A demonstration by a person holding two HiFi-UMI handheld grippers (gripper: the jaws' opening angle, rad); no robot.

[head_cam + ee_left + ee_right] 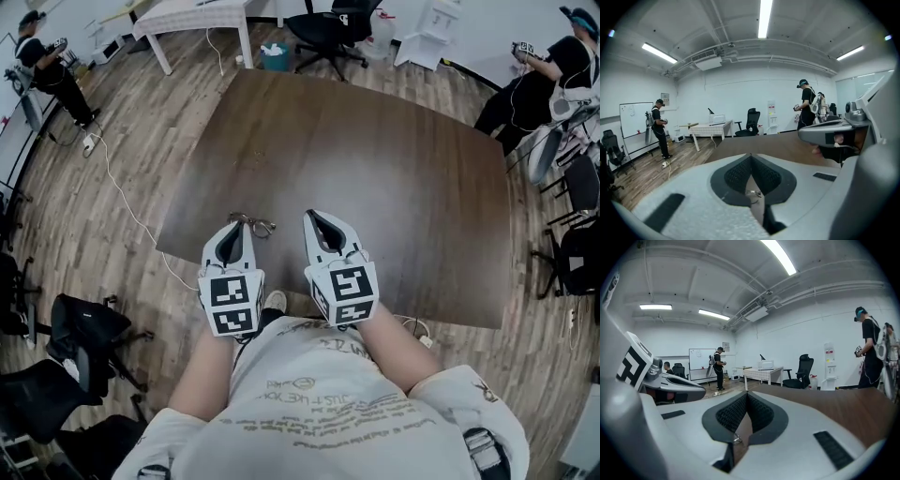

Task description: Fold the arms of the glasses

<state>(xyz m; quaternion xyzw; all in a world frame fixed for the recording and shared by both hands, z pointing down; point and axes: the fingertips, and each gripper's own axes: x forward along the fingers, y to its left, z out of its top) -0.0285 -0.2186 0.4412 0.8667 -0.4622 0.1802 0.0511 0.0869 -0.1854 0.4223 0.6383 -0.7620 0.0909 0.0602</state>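
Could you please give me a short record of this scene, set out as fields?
surface: dark wooden table
glasses: lying near the table's near edge, beside the left gripper's tip
left gripper: jaws together, holding nothing
right gripper: jaws together, holding nothing
glasses' arms: too small to tell whether folded

Pale grey left tongs (pixel 236 225), brown table (pixel 375 159)

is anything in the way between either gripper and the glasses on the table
Nothing visible does. The thin metal-framed glasses lie on the dark brown wooden table near its front edge, right by the left gripper. Only bare tabletop separates them from the right gripper. Both grippers' jaws are closed and empty.
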